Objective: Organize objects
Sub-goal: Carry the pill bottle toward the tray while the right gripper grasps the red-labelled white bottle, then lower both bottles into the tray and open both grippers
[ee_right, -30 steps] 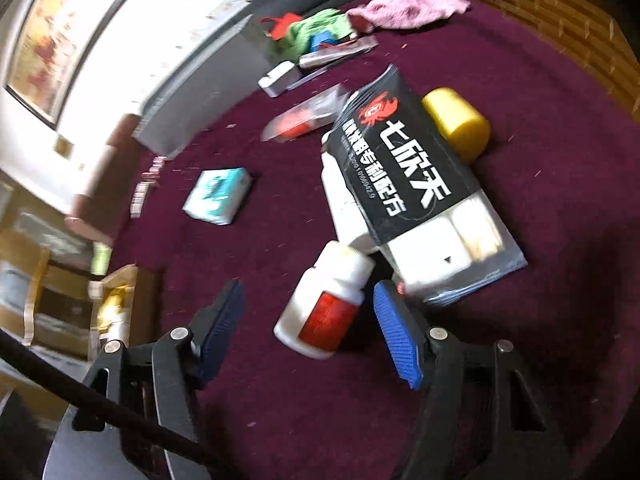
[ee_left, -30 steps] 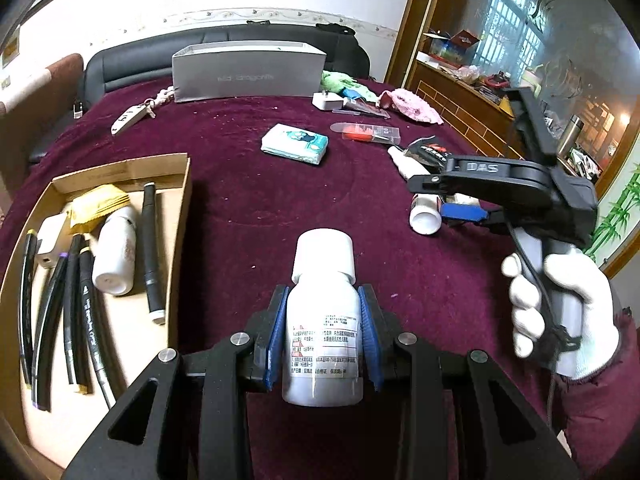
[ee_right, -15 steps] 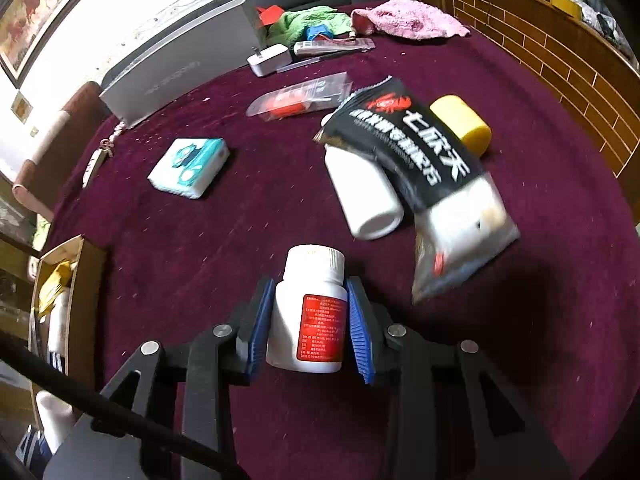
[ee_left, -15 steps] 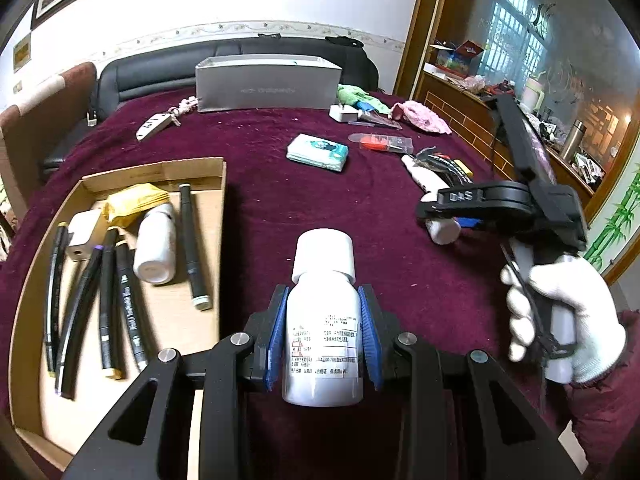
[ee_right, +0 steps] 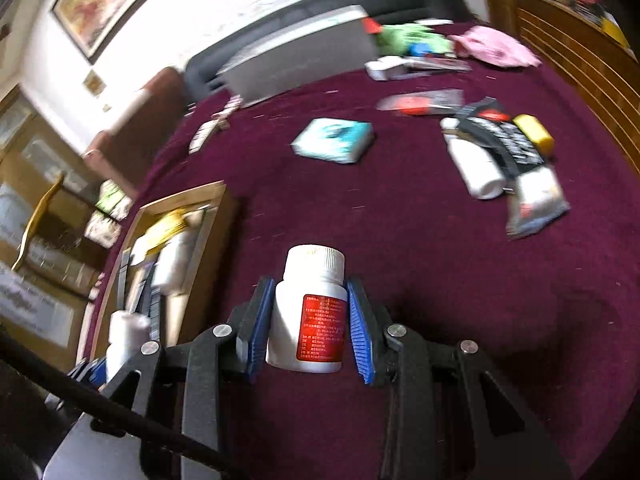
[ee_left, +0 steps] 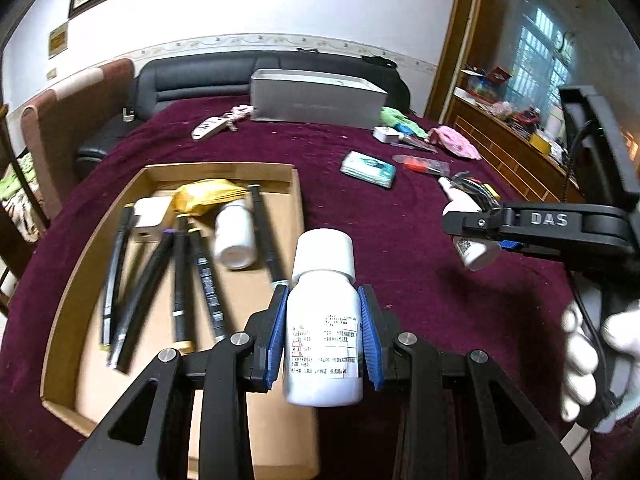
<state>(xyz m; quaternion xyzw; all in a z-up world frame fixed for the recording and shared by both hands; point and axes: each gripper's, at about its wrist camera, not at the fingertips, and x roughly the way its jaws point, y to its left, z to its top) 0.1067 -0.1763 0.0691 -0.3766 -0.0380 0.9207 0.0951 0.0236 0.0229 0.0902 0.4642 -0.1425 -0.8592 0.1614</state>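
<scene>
Right gripper (ee_right: 307, 326) now clamps the red-label bottle (ee_right: 306, 322), lifted off the cloth; left gripper (ee_left: 322, 342) grips its white bottle (ee_left: 323, 334), both nearing the cardboard tray (ee_left: 294, 184).

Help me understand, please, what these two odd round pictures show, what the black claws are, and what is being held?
No robot here: a person holds a hand-operated claw in each hand, each with a fisheye camera looking along its fingers. In the left camera's picture, the left gripper clamps a white bottle with a white label above a cardboard tray of pens and a bottle. The right gripper, held by a gloved hand, shows at the side. In the right camera's picture, it clamps a white bottle with a red label. A teal packet and other clutter lie on the maroon cloth.
</scene>
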